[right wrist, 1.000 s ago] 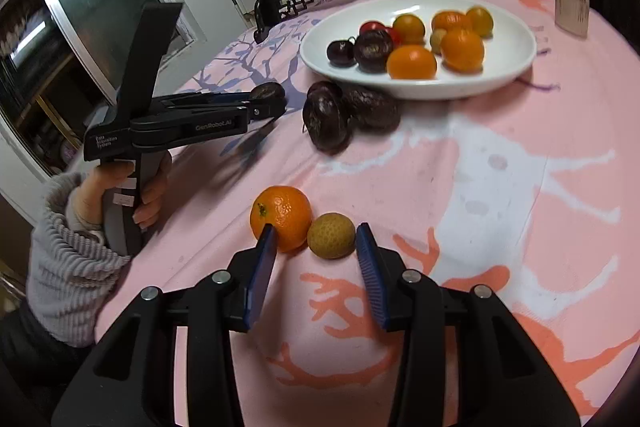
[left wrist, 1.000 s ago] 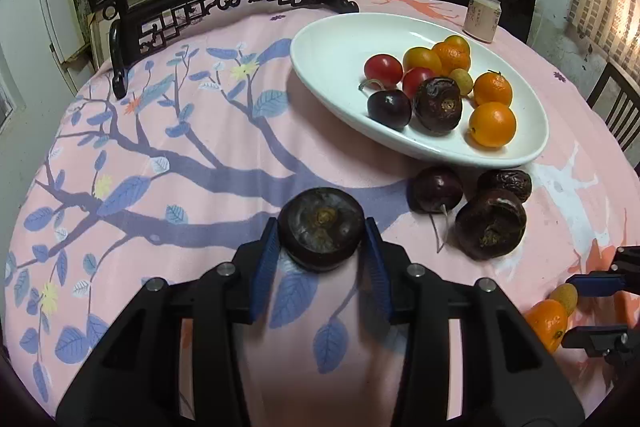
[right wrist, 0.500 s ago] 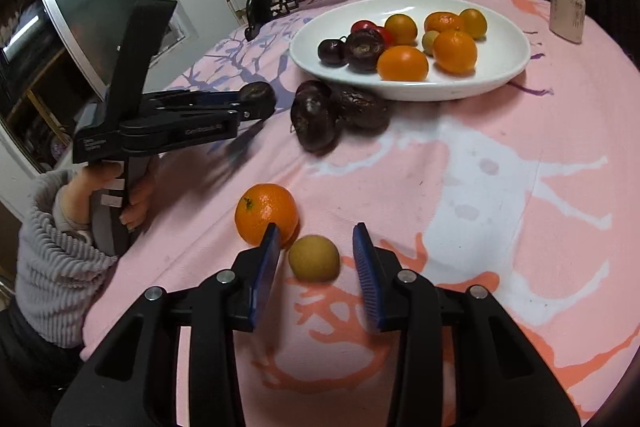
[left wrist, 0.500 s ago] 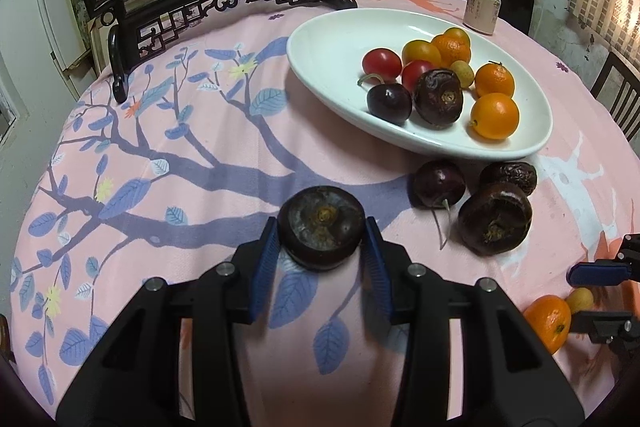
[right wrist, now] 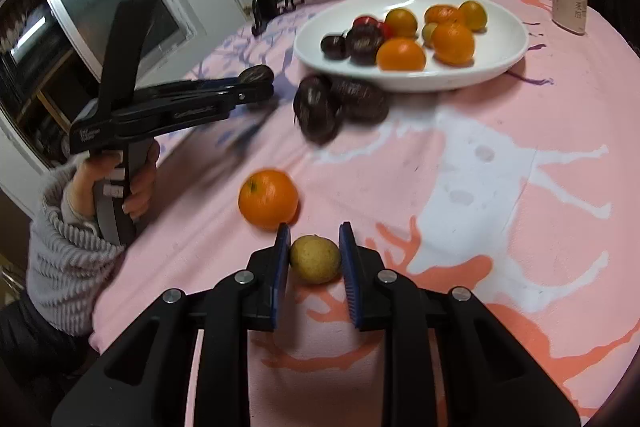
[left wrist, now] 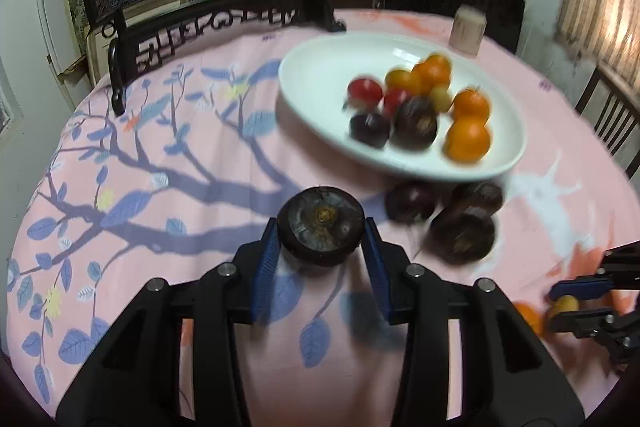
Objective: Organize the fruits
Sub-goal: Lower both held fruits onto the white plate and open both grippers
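Note:
My left gripper (left wrist: 321,239) is shut on a dark round mangosteen (left wrist: 321,224) and holds it above the pink tablecloth, short of the white oval plate (left wrist: 320,83). The plate holds oranges (left wrist: 467,139), red and dark fruits. My right gripper (right wrist: 315,255) has closed around a small yellow-brown fruit (right wrist: 315,259) on the cloth; both pads touch it. A loose orange (right wrist: 268,199) lies just left of it. Three dark fruits (right wrist: 340,103) lie beside the plate (right wrist: 504,55). The left gripper also shows in the right wrist view (right wrist: 256,83).
A carved dark wooden stand (left wrist: 224,23) with a round painted screen stands at the table's far edge. A small pale can (right wrist: 570,5) stands right of the plate. A chair (left wrist: 612,115) is at the right.
My right gripper has moved forward over the small yellow-brown fruit and its jaws have closed onto it. My left gripper has lifted and moved nearer the plate with the mangosteen.

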Demonstrator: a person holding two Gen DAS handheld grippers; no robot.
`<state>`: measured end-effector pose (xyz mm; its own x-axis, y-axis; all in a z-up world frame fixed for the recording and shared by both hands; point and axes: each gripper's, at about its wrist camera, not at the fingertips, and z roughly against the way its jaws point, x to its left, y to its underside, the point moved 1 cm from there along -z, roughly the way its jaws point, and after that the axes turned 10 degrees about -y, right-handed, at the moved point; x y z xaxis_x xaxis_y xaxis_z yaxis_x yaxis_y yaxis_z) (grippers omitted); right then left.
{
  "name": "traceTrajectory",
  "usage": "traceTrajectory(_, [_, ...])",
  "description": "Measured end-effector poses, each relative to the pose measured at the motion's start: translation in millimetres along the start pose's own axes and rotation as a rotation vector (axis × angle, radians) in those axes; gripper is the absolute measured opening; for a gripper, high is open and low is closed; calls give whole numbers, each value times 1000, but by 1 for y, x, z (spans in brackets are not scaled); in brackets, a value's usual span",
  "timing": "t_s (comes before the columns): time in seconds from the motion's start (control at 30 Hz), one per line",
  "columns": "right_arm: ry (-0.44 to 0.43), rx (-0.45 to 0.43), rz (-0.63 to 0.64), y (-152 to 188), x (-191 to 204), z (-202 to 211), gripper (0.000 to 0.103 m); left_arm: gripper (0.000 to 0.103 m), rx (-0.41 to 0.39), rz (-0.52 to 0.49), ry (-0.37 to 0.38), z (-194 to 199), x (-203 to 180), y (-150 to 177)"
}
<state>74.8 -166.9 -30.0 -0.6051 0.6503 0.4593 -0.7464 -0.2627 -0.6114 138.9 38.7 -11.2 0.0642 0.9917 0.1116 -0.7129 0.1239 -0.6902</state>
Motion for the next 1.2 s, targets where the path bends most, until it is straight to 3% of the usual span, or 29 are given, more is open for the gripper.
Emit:
traceTrajectory(0.17, [39,-68,5,-44,-4,11,25,42,-33,4,18,0,-6,-36])
traceTrajectory(0.33, [141,-147,-34,-97,-31,4,25,43,-32,10,23,-21,-20,-72])
traceTrajectory(0.4, [200,-174,-61,-107,-45,-5,26,52,-35,38,11,-30,-20,-76])
traceTrajectory(0.43, [197,-193,-96,-108,-55,-6,36,70,-41,62,18,-32,-17,-76])
traceTrajectory(0.47, [175,-207,-135,-107,-63,-4,42,79,-50,82,29,-33,-14,-75])
traceTrajectory(0.6, [66,-300,-227,-97,-79,26,52,79,-58,104,30,-27,-3,-67])
traceTrajectory(0.63, [66,-309,-235,-94,-78,31,56,81,-51,108,33,-26,-1,-64])
traceTrajectory(0.83, [77,-320,-280,-63,-74,48,60,92,-43,56,-19,-10,-7,-30])
traceTrajectory(0.9, [75,-330,-297,-55,-72,51,73,94,-52,2,-65,-2,-16,-15])
traceTrajectory(1.07, [56,-343,-323,-41,-68,59,73,100,-87,-65,-95,19,-28,8])
traceTrajectory(1.2, [12,-284,-282,-34,-52,49,73,101,-117,-101,-141,24,-34,11])
